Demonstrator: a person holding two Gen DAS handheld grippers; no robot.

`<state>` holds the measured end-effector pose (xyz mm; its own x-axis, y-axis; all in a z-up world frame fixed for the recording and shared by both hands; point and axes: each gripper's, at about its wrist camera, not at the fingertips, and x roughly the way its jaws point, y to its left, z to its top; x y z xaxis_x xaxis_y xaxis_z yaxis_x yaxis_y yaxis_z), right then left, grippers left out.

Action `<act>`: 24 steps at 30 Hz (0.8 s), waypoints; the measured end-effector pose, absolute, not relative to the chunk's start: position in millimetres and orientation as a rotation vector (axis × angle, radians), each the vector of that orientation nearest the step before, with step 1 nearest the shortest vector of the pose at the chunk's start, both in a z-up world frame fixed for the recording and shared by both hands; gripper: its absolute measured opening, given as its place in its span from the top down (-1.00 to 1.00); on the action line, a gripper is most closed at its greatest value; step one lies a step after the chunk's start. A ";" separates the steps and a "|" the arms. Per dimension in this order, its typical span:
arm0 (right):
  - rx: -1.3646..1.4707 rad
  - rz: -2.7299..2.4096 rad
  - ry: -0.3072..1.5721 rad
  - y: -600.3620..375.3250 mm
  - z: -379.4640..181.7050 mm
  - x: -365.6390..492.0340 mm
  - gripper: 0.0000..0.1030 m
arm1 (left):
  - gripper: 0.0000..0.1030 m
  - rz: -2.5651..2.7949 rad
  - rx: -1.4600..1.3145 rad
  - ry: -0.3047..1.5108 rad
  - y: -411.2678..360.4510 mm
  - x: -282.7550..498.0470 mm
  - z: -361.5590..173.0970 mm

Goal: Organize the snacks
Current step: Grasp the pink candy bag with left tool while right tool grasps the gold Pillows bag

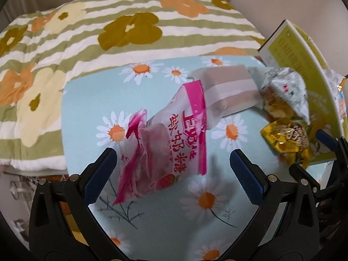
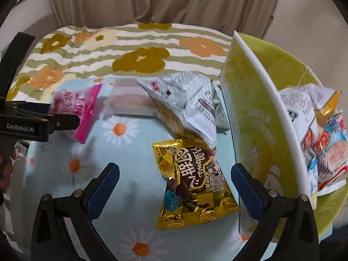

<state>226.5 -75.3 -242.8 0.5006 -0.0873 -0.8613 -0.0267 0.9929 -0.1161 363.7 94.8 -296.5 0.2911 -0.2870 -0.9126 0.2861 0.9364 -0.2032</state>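
Pink packet (image 1: 171,145) (blurred) between wide-open left claw (image 1: 174,174); right claw (image 2: 175,187) gapes empty.

Home, likely a bedroom: flower-print striped quilt (image 1: 121,28) bunched behind a daisy-print cloth (image 1: 87,113), beige curtain (image 2: 165,0) hanging at the back, loose snack packets (image 2: 191,180) beside a green box (image 2: 256,113).

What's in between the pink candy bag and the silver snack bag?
A pale brown-and-white wrapped block lies between the pink bag and the silver bag, its ends reaching both. The left wrist view shows it best.
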 end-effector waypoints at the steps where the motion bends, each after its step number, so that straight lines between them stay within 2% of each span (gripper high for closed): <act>1: -0.118 -0.049 1.053 -76.6 -245.7 227.1 -0.98 | -0.99 -0.379 0.007 1.216 94.6 364.5 -298.7; 6: -0.125 -0.077 1.097 -80.1 -260.5 230.0 -0.97 | -0.99 -0.377 0.045 1.193 91.5 369.3 -306.3; 7: -0.131 -0.081 1.100 -79.9 -262.5 230.4 -0.97 | -0.94 -0.377 0.057 1.192 90.1 371.3 -308.7; 10: -0.134 -0.084 1.108 -80.6 -266.4 233.0 -0.97 | -0.60 -0.387 0.066 1.206 87.1 375.9 -314.5; 15: -0.124 -0.080 1.118 -80.1 -270.1 239.0 -0.98 | -0.49 -0.409 0.093 1.189 85.1 375.4 -313.2; 20: -0.114 -0.072 1.112 -80.9 -271.2 243.5 -0.97 | -0.29 -0.424 0.087 1.196 91.0 375.4 -310.2; 24: -0.107 -0.060 1.113 -81.1 -271.6 247.6 -0.94 | -0.24 -0.422 0.086 1.211 96.0 372.4 -308.5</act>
<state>247.6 -81.1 -271.6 0.4407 -0.1023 -0.8918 -0.0053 0.9932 -0.1165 372.4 96.0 -308.5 0.2851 -0.2697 -0.9198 0.3606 0.9193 -0.1577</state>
